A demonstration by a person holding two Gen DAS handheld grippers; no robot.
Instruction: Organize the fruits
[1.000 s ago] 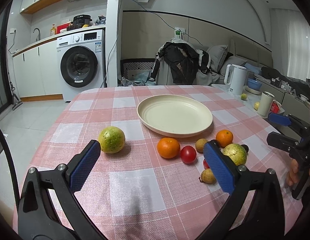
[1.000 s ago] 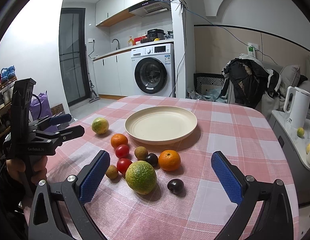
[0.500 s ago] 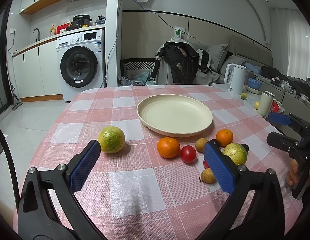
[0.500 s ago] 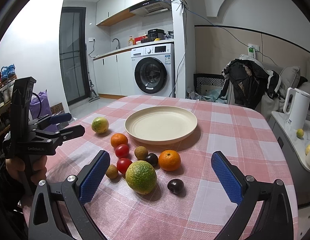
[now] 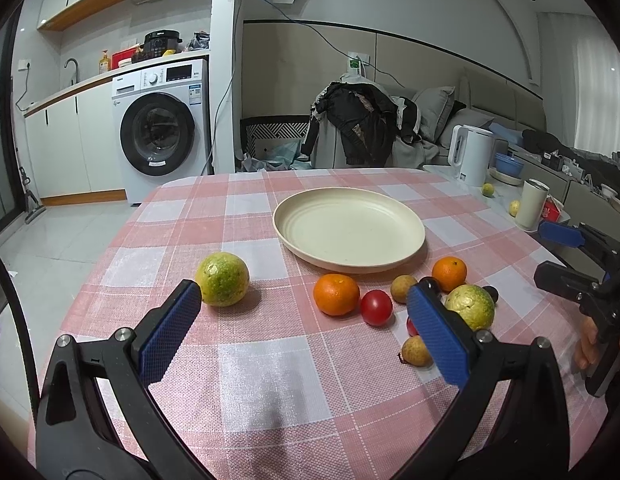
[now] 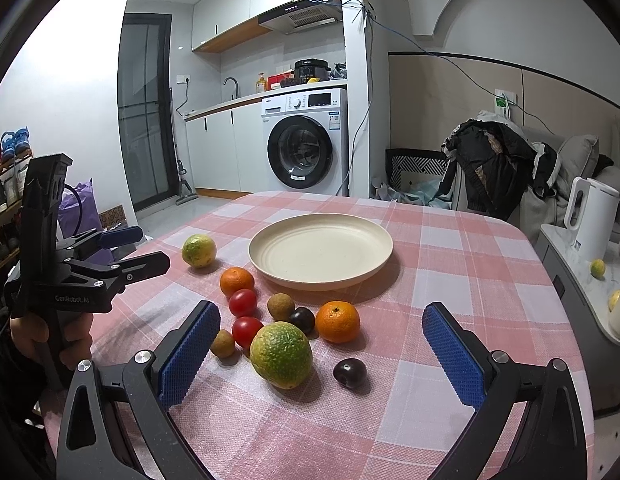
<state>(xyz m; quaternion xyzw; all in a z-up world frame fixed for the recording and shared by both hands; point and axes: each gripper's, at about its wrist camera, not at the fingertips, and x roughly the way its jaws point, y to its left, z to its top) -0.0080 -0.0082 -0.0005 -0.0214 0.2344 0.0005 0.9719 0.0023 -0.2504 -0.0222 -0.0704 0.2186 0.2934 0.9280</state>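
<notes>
**Both grippers poised, plate bare, fruit waiting on the cloth**

Nearest the cameras, the left gripper and the right gripper hover low over the checked tabletop, each with its blue-padded jaws spread wide and nothing between them. No fruit has been lifted, so the sorting looks to be at its very start.

Just ahead of the right gripper lies the cluster: a large green-yellow citrus, a dark plum beside it, a small brown longan-like fruit, two red tomatoes, another brown fruit, a second dark plum and an orange. A second orange sits a little farther on, and a second green-yellow citrus rests apart on the left gripper's side.

Beyond the fruit stands the cream plate, bare, near the middle of the tabletop.

The sensible first pick is probably a fruit with free space around it: the lone citrus for the left gripper, or the outlying plum or the large citrus for the right. Come down so the pads straddle the widest part and close gently; round fruit rolls, and the tomatoes would bruise under a hard squeeze. In the tight cluster, a spread jaw could nudge neighbours, so clear the outer pieces first. Set each fruit down inside the plate's rim before letting go.
</notes>
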